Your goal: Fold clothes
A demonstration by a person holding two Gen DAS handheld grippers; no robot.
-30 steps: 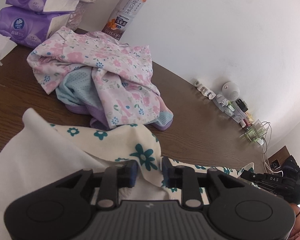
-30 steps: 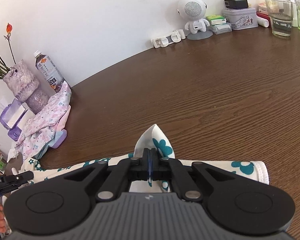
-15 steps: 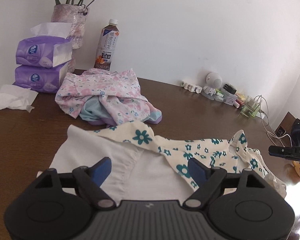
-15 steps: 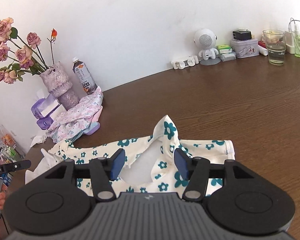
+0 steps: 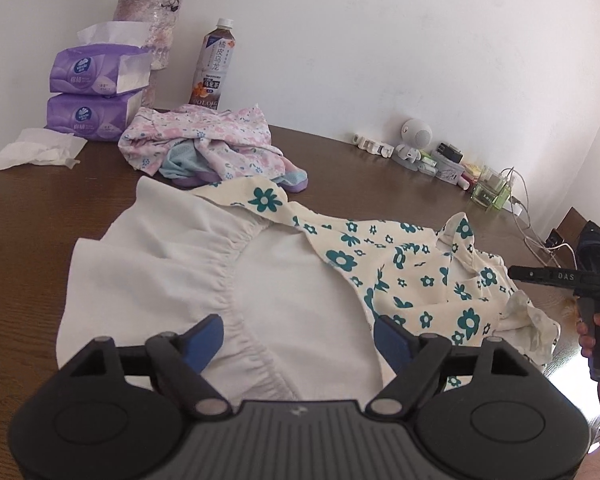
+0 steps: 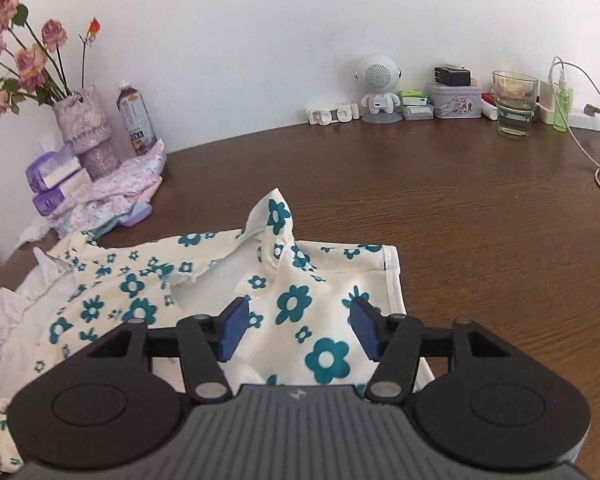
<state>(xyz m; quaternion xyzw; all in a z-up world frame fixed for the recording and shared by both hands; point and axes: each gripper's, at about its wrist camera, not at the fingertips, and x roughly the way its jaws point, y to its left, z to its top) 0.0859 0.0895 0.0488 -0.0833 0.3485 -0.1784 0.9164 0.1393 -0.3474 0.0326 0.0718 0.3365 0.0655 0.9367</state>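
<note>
Cream cotton printed with teal flowers, the dress (image 6: 204, 292) lies flat on the brown wooden table (image 6: 440, 208), and I take it as my landmark. Its long axis runs side to side across both of my views: the plain white ruffled skirt (image 5: 204, 264) is at the end under my left gripper (image 5: 298, 340), and the flowered bodice with its collar points stretches toward my right gripper (image 6: 296, 330). One collar tip (image 6: 278, 210) stands up from the far edge of the dress.

My left gripper hovers over the skirt with its blue pads spread wide and nothing between them. My right gripper hangs over the bodice, fingers also well apart and empty.

Just beyond the far edge of the dress, at the skirt end, sits one crumpled heap of clothes (image 5: 204, 144), pink-flowered cloth over something light blue and lilac. Behind that heap, away from the dress, I count two purple tissue packs (image 5: 96, 96) stacked one on the other, one drink bottle (image 5: 214, 66) with brown liquid, and one purple vase (image 6: 86, 132) holding dried pink roses. One loose tissue (image 5: 36, 152) lies beside the packs.

Well apart from the dress, along the wall past the bodice end, stand one white round-headed robot figure (image 6: 380, 88), one lilac tin (image 6: 454, 100) whose contents I cannot tell, one drinking glass (image 6: 514, 102) with a little clear liquid at the bottom, and one small green spray bottle (image 6: 561, 100).
</note>
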